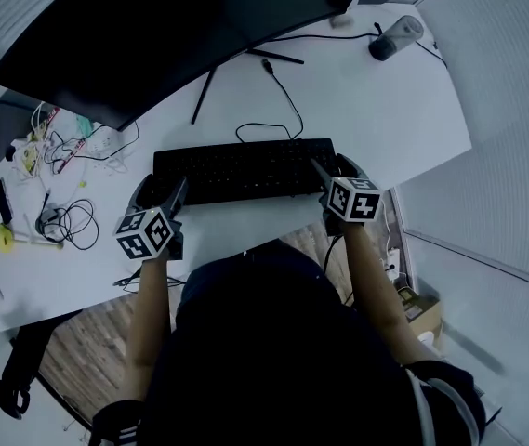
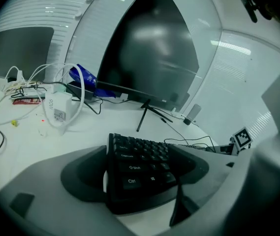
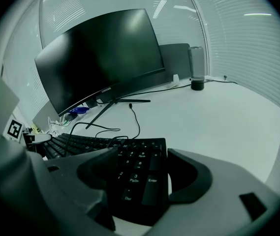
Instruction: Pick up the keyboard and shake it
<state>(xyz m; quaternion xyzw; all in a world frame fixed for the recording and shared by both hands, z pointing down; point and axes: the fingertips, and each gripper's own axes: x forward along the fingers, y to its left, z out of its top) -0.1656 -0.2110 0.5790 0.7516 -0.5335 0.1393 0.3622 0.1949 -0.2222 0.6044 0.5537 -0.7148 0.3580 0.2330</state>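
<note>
head view has the keyboard [image 1: 245, 170] lying flat on the white desk [image 1: 385, 100], stretched between my two grippers. my left gripper [image 2: 144, 166] is clenched on the keyboard's left end: the ctrl and shift keys sit right between the jaws, one jaw against the end edge, the other over the keys. my right gripper [image 3: 142, 156] is clenched on the opposite end, with the number pad and enter key between its jaws. both marker cubes sit on the near side of the grippers, toward my body.

ahead of both grippers, past the keyboard's back edge, a thin dark cable [image 1: 284, 100] loops on the desk and runs off toward the monitor [image 1: 152, 26]. the big dark curved screen hangs over the far part of the desk, and its thin stand legs [image 1: 210, 86] splay out ahead of the stretch between my grippers. well ahead of my right gripper and off to its right stands a cylindrical container [image 1: 396, 37] with a dark base, another cable beside it.

to the left of my left gripper lies a tangle of black and white cables [image 1: 64, 216], and farther ahead on that side a white charger block [image 2: 60, 107] among white leads. to the right of my right gripper the desk edge is near, with wooden floor [image 1: 87, 351] below
</note>
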